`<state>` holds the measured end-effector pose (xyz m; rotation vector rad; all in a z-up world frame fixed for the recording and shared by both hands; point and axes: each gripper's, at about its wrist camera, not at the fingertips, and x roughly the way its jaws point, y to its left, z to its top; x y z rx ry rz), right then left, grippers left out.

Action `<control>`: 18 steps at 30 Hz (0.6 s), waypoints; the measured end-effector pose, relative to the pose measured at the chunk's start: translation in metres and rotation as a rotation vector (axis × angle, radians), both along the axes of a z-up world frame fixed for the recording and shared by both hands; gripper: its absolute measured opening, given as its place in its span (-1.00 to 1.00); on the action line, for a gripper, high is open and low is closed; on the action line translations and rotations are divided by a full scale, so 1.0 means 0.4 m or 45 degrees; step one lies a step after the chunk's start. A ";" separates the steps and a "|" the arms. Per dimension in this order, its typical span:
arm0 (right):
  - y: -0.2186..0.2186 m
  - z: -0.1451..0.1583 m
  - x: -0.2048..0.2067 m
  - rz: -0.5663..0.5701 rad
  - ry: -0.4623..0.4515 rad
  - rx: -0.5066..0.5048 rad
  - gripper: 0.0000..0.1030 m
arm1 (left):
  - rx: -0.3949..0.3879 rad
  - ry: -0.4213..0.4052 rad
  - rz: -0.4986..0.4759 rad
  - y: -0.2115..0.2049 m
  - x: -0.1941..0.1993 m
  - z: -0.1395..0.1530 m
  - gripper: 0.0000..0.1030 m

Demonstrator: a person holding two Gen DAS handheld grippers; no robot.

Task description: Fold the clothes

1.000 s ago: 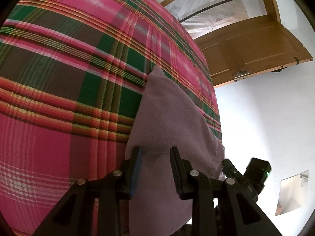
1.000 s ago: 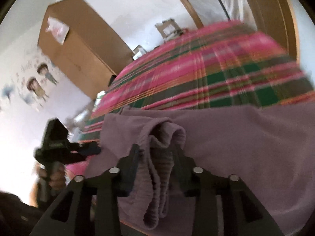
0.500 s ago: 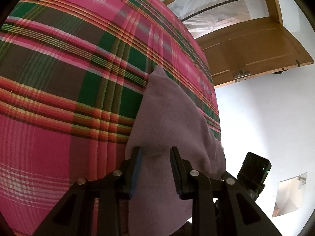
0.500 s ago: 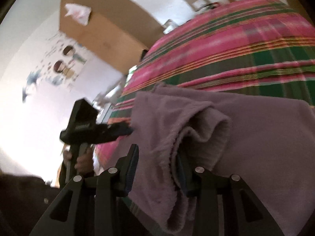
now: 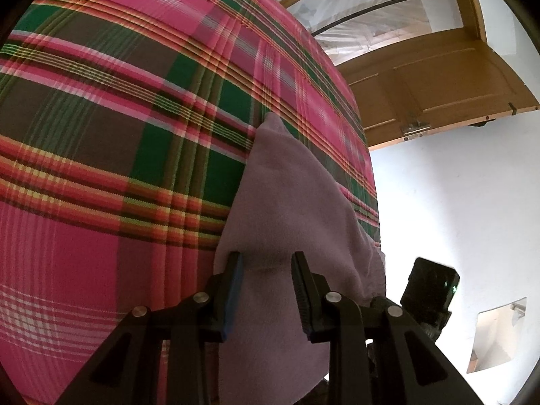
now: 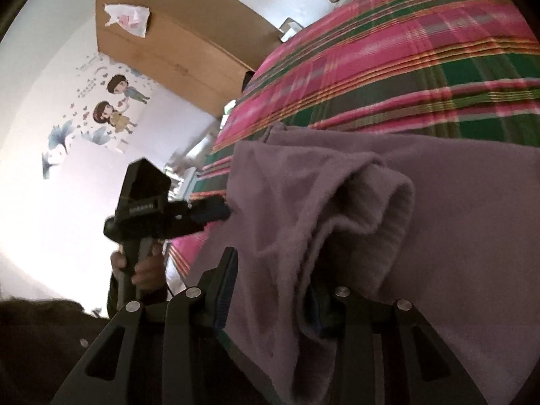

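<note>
Mauve fleece, soft and thick: the garment (image 5: 290, 202) is seen lying on the plaid bedspread (image 5: 101, 135) at the near edge of the bed, its long axis running along that edge from one tool to the other, with a pointed corner reaching away across the plaid.

The left gripper (image 5: 266, 290) is held over the garment's left end; cloth lies between its jaws, which stand partly apart, and it cannot be told whether the pads press on it. The right gripper (image 6: 273, 287) is closed on a bunched, ribbed fold of the garment (image 6: 354, 209) (probably a cuff or hem), with the fold draped over the right jaw and hiding it. The person's hand (image 6: 145, 270) is seen on the left tool's handle, just off the bed edge.

Judgement: the coming fold is expected to turn on the right-hand end being carried along the long axis toward the left gripper, which serves as anchor; the right hand is nearer the loose bulk.

Surroundings noted: a wooden door (image 5: 438, 94) beyond the bed, a wooden cabinet (image 6: 175, 40) and cartoon wall stickers (image 6: 111, 108). Nothing is seen lying on the bedspread in the fold's path.
</note>
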<state>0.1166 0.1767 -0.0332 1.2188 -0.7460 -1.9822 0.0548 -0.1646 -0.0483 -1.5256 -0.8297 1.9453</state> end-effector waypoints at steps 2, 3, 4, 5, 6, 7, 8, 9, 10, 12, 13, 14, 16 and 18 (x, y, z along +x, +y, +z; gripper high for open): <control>0.008 -0.006 -0.029 -0.054 -0.029 -0.011 -0.24 | 0.001 0.003 -0.003 0.001 0.000 -0.001 -0.41; 0.019 -0.007 -0.040 -0.083 -0.035 -0.022 -0.24 | 0.002 0.003 -0.003 0.001 0.000 -0.001 -0.41; 0.030 -0.010 -0.050 -0.116 -0.043 -0.047 -0.24 | 0.005 0.002 -0.002 0.000 -0.001 -0.002 -0.41; 0.042 -0.014 -0.059 -0.150 -0.054 -0.087 -0.24 | 0.008 0.002 -0.003 0.000 -0.001 -0.003 -0.41; 0.055 -0.018 -0.067 -0.180 -0.064 -0.143 -0.24 | 0.011 0.000 -0.004 -0.001 -0.002 -0.004 -0.41; 0.066 -0.018 -0.069 -0.209 -0.055 -0.164 -0.24 | 0.014 -0.001 -0.004 -0.001 -0.002 -0.004 -0.41; 0.077 -0.016 -0.070 -0.237 -0.043 -0.179 -0.25 | 0.015 -0.002 -0.005 -0.001 -0.002 -0.004 -0.41; 0.089 -0.017 -0.070 -0.262 -0.038 -0.190 -0.31 | 0.017 -0.001 -0.007 -0.001 -0.002 -0.004 -0.41; 0.101 -0.018 -0.070 -0.287 -0.034 -0.201 -0.33 | 0.019 -0.001 -0.009 -0.001 -0.002 -0.005 -0.41; 0.122 -0.024 -0.070 -0.327 -0.040 -0.218 -0.42 | 0.022 0.001 -0.013 -0.001 -0.002 -0.005 -0.41; 0.130 -0.030 -0.071 -0.340 -0.052 -0.224 -0.53 | 0.023 0.001 -0.013 -0.002 -0.003 -0.005 -0.41; 0.133 -0.031 -0.070 -0.345 -0.050 -0.207 -0.54 | 0.024 0.000 -0.013 -0.002 -0.004 -0.004 -0.41; 0.137 -0.033 -0.066 -0.345 -0.047 -0.181 -0.58 | 0.024 0.000 -0.011 -0.003 -0.003 -0.004 -0.41; 0.138 -0.031 -0.063 -0.329 -0.042 -0.132 -0.61 | 0.020 0.002 -0.012 -0.003 -0.003 -0.003 -0.41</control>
